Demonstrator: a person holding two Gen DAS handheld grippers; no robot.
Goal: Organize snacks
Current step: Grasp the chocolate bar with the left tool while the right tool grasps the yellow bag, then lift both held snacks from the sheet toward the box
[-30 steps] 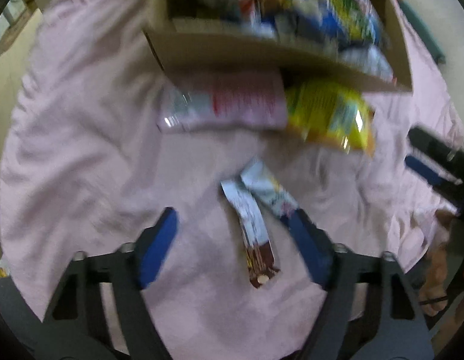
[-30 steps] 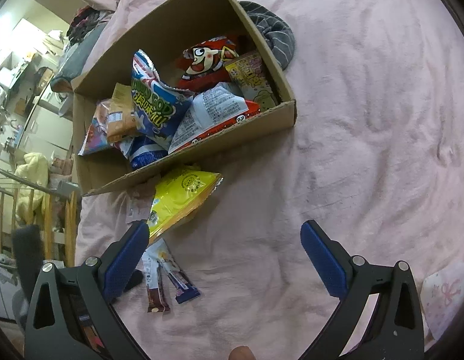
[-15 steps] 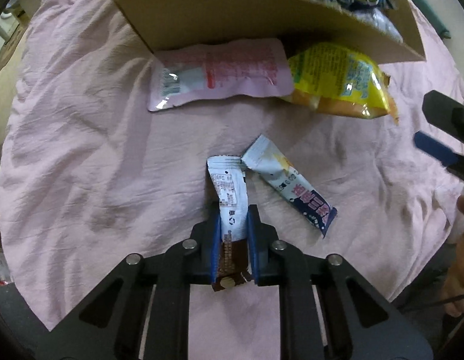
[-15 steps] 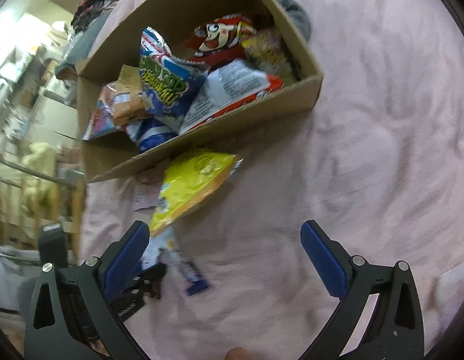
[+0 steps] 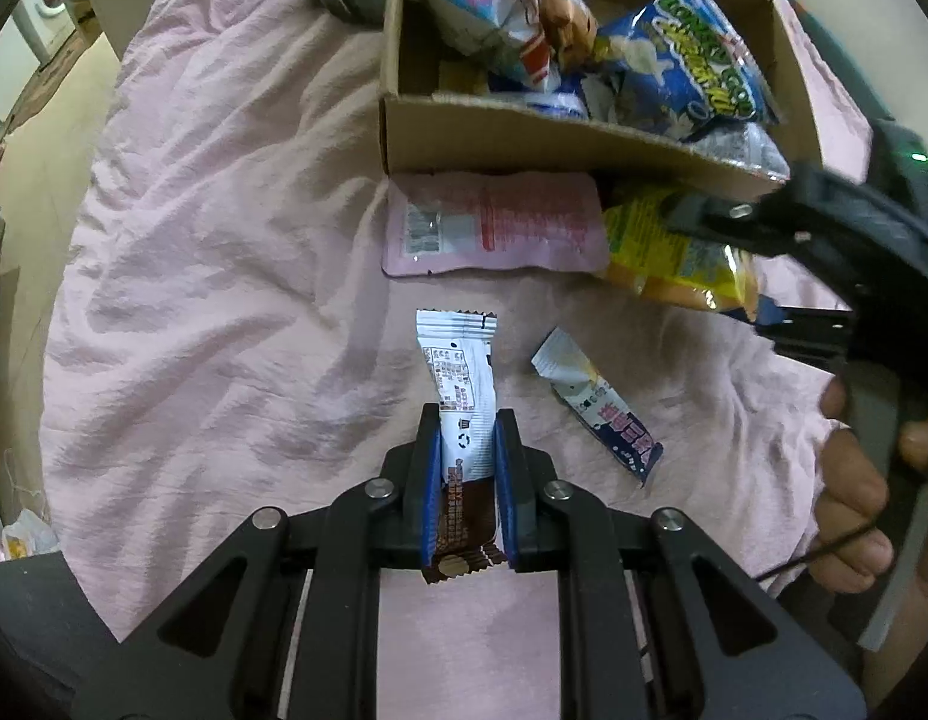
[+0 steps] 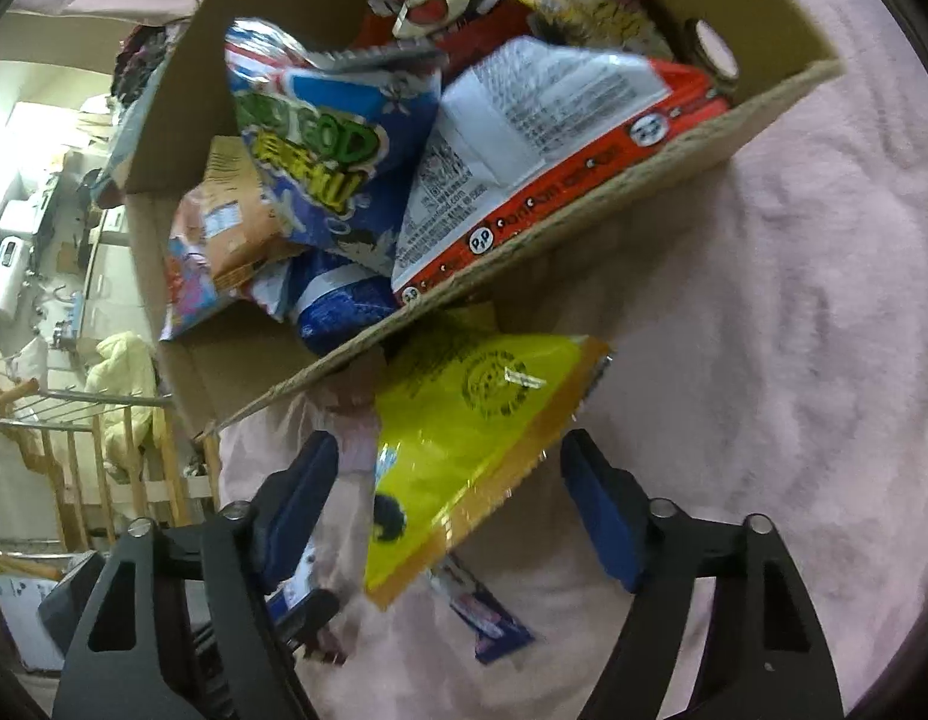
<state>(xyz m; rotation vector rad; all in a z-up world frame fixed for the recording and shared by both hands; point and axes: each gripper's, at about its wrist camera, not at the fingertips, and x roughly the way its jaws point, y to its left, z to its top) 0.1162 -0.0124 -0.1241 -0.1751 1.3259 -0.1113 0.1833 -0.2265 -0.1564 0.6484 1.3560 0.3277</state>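
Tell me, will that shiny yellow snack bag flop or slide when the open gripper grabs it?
The glossy yellow foil snack bag looks puffy and thin, so it probably sags and crinkles when lifted. Its slick film may slip between the right gripper. It likely weighs little for its size.

Matt corrugated cardboard box (image 5: 524,138), glossy foil yellow bag (image 6: 464,438), wrinkled cloth sheet (image 5: 224,276)

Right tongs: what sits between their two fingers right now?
In the right wrist view, the yellow snack bag lies between the open right tongs, neither finger touching it yet.
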